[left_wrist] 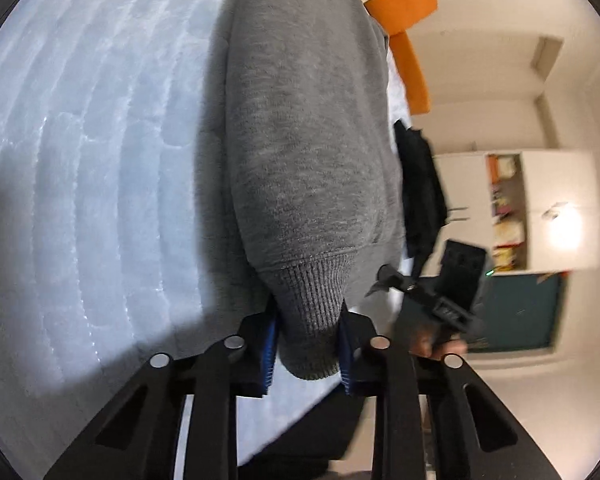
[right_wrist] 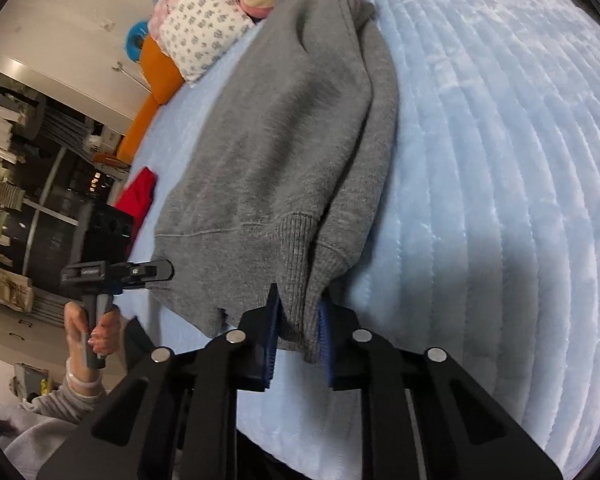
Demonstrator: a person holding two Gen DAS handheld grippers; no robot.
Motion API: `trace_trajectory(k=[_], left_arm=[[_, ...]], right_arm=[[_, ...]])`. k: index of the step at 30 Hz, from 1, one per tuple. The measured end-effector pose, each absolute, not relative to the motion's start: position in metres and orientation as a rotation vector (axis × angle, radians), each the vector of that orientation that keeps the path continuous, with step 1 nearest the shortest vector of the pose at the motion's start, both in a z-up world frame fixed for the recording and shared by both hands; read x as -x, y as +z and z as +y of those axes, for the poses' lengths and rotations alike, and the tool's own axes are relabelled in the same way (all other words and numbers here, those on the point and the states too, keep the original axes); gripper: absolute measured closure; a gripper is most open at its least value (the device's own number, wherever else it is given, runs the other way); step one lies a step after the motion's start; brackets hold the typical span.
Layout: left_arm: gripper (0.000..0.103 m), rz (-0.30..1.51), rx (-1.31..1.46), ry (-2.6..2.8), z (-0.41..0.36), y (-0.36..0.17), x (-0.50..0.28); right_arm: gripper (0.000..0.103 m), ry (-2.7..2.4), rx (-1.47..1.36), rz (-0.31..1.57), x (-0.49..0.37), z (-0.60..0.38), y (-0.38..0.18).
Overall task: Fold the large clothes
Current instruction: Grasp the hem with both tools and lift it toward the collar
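Note:
A grey sweatshirt (left_wrist: 300, 140) lies stretched along the pale blue quilted bed (left_wrist: 80, 160). My left gripper (left_wrist: 306, 354) is shut on its ribbed hem, which fills the gap between the blue pads. My right gripper (right_wrist: 298, 346) is shut on another ribbed hem corner of the same sweatshirt (right_wrist: 284, 120), folded lengthwise on the bed (right_wrist: 500, 160). The left gripper also shows in the right wrist view (right_wrist: 156, 270), at the sweatshirt's other hem corner. The right gripper shows in the left wrist view (left_wrist: 384, 278).
Pillows and plush toys (right_wrist: 204, 32) lie at the bed's head. An orange cushion (right_wrist: 152, 92) and a red cloth (right_wrist: 138, 192) lie by the far side. A black garment (left_wrist: 420, 184) hangs near the bed edge. White cabinets (left_wrist: 540, 208) stand beyond.

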State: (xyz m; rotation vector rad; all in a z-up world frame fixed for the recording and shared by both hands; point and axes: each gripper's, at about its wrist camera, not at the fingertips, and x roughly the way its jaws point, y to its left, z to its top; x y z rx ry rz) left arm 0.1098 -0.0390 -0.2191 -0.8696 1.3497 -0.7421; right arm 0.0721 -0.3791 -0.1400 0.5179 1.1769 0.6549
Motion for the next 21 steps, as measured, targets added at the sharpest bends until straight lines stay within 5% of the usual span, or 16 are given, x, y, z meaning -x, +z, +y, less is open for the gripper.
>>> trace_trajectory(k=[14, 21], left_arm=[[0.078, 1.252, 1.020, -0.886, -0.031, -0.120, -0.209], [0.078, 1.277, 1.103, -0.817, -0.018, -0.121, -0.307]], right_arm=[[0.087, 0.725, -0.488, 0.944, -0.166, -0.385, -0.029], [0.087, 0.645, -0.501, 0.961, -0.266, -0.381, -0.040]])
